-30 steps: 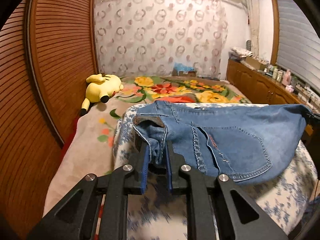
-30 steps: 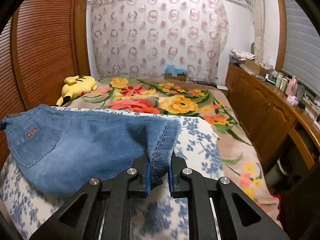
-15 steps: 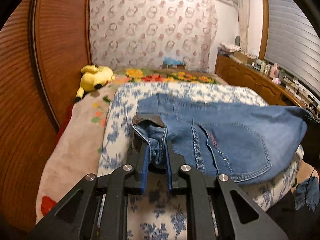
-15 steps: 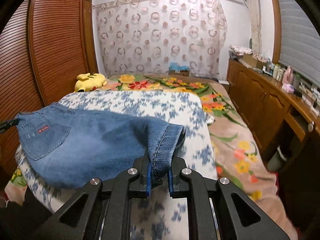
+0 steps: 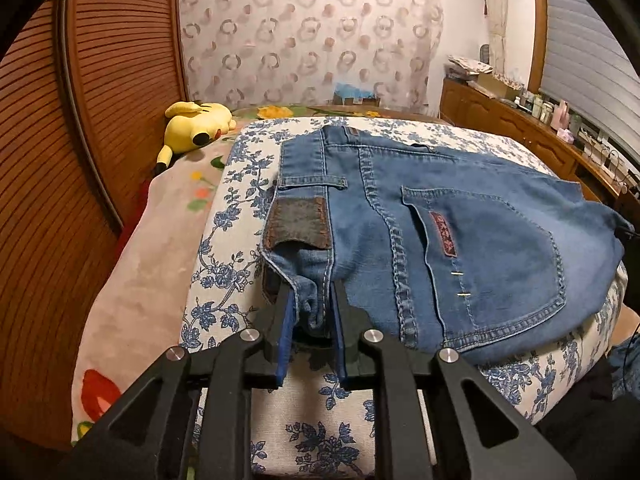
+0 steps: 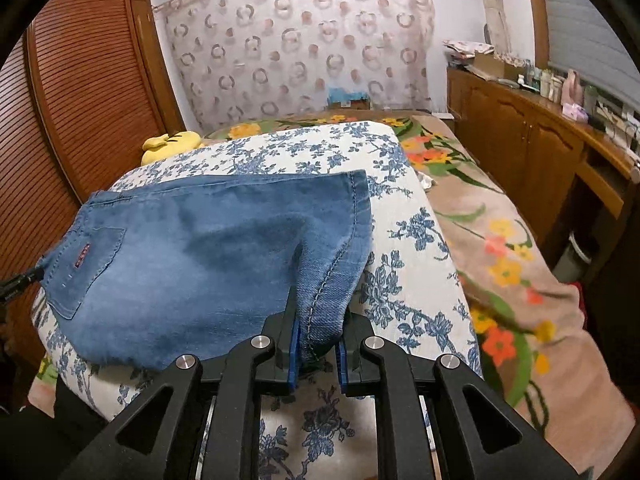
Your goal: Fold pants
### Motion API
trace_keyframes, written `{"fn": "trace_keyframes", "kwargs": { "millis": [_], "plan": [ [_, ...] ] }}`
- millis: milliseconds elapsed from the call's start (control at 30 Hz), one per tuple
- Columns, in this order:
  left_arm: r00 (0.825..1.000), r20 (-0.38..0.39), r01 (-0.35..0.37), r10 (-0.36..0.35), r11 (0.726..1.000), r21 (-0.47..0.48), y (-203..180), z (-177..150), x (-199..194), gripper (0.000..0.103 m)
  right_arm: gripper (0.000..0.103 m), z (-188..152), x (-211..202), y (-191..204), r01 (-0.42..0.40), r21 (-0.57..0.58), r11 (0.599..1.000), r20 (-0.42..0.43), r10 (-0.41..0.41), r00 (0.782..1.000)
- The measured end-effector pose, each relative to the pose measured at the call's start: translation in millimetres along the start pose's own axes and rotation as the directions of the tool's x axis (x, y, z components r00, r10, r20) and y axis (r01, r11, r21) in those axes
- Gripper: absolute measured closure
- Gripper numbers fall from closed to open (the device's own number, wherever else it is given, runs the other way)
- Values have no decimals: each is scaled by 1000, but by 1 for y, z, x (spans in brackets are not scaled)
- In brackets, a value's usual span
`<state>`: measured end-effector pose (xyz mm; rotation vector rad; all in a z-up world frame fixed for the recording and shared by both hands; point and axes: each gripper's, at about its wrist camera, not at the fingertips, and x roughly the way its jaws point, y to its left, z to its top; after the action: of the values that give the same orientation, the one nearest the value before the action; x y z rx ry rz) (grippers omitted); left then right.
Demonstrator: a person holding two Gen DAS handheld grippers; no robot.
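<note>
The pants [image 5: 460,240] are laid on the flowered cushion [image 6: 404,248]. Waistband and hem are pinched tight by left gripper [image 5: 312,320] and right gripper [image 6: 318,340]. Edges should be kept even.

– Any text to read on the jeans [image 5: 460,216]?
– None legible. Brown waistband patch [image 5: 298,226] too worn, red pocket tab [image 5: 443,234] too small to make out.
– And elsewhere in the room?
– Nothing readable either.

Faded blue denim pants [image 5: 460,248], coarse weave, rough brown leather patch [image 5: 298,226]. Matt black plastic left gripper [image 5: 313,322]; glossy slatted wood wardrobe doors [image 5: 100,80].
</note>
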<state>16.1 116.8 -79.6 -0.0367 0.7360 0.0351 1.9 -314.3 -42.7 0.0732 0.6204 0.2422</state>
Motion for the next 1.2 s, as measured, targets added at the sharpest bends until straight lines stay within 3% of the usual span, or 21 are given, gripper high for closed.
{"fn": "trace_keyframes", "kwargs": {
  "millis": [200,300,367,500,533,567,933,1200],
  "plan": [
    [1000,6,-5,5,1000,1,2,0,-2,76,90,-9,-7,4,0,16,1000,6,0,1000],
    [1000,21,-4,4,1000,-4,4,2,-5,66,90,-14,-9,4,-1,20,1000,6,1,1000],
    [999,36,3,-3,1000,-7,3,3,-9,53,90,-15,-10,5,-1,19,1000,5,1,1000],
    [1000,19,23,-23,1000,-4,0,7,-7,53,89,-16,-12,7,1,14,1000,7,-1,1000],
    [999,10,37,-37,999,-6,-1,7,-5,39,89,-16,-13,8,1,16,1000,8,-1,1000],
    [998,8,58,-58,998,-9,-3,6,-4,18,89,-16,-13,8,0,17,1000,10,0,1000],
    [987,-8,158,-158,987,14,-45,9,10,17,81,-17,-17,5,2,33,999,1,-2,1000],
    [988,-31,150,-148,988,44,-77,12,23,17,79,-17,-24,6,2,36,999,0,-2,1000]
  ]
}}
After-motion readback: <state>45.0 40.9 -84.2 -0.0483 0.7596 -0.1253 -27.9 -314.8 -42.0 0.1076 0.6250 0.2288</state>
